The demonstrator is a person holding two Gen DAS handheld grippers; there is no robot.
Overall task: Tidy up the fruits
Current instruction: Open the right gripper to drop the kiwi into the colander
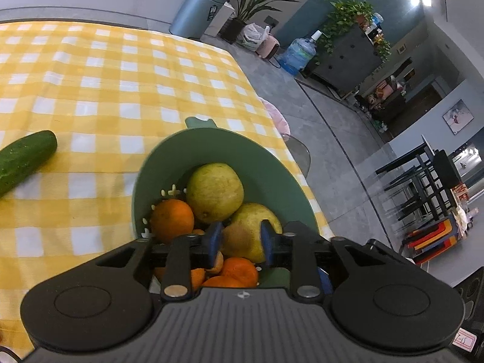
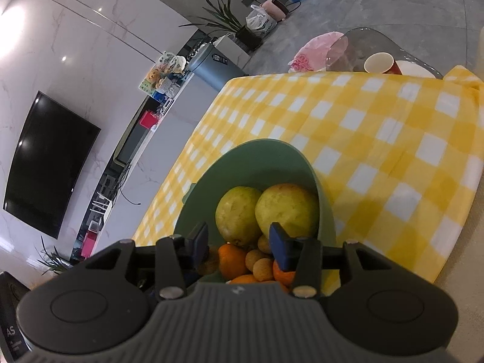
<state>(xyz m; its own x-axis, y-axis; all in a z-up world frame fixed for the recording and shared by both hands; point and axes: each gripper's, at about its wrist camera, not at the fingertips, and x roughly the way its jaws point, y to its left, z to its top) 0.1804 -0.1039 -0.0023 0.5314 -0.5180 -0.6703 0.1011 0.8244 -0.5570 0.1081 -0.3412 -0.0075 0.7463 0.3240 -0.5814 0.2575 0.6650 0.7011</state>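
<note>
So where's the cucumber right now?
The cucumber lies at the far left edge of the left wrist view, on the yellow checked tablecloth, apart from the green bowl of fruit to its right.

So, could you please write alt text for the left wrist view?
The left gripper, jaws open, hovers over a green bowl holding pears and oranges. The bowl stands on a yellow checked tablecloth, a cucumber lying to its left.
</note>
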